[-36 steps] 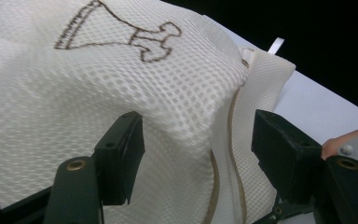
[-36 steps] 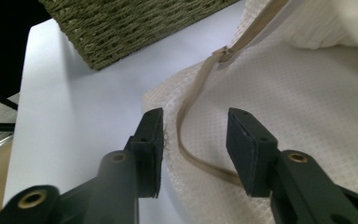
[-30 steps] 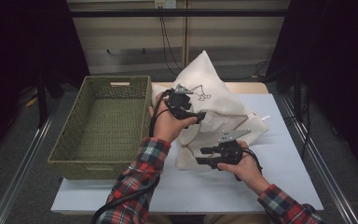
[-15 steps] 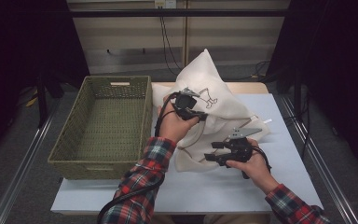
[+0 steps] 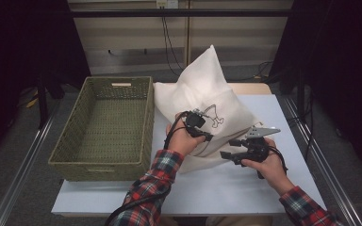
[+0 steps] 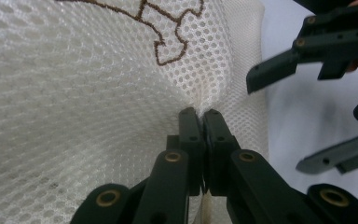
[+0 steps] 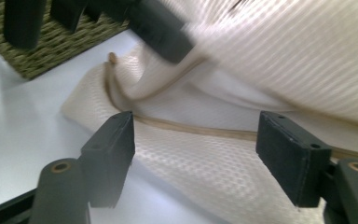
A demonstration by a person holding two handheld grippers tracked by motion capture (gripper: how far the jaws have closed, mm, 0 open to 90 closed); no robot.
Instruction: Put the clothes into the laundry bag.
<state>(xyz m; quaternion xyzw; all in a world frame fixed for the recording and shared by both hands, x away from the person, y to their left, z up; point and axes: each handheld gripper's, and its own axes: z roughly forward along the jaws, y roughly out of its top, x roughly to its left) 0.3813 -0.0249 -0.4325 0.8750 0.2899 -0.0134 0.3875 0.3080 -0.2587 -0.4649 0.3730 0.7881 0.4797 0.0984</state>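
My left gripper point(image 6: 199, 114) has its fingers clamped tight on a pinch of the white mesh bag point(image 5: 207, 94), which stands peaked at the surface's point(image 5: 245, 188) twelve o'clock, just beside the wicker basket point(image 5: 106, 125). My right gripper point(image 7: 200, 140) hovers at four o'clock, fingers spread wide over the bag's hem and drawstring point(image 7: 191, 127).
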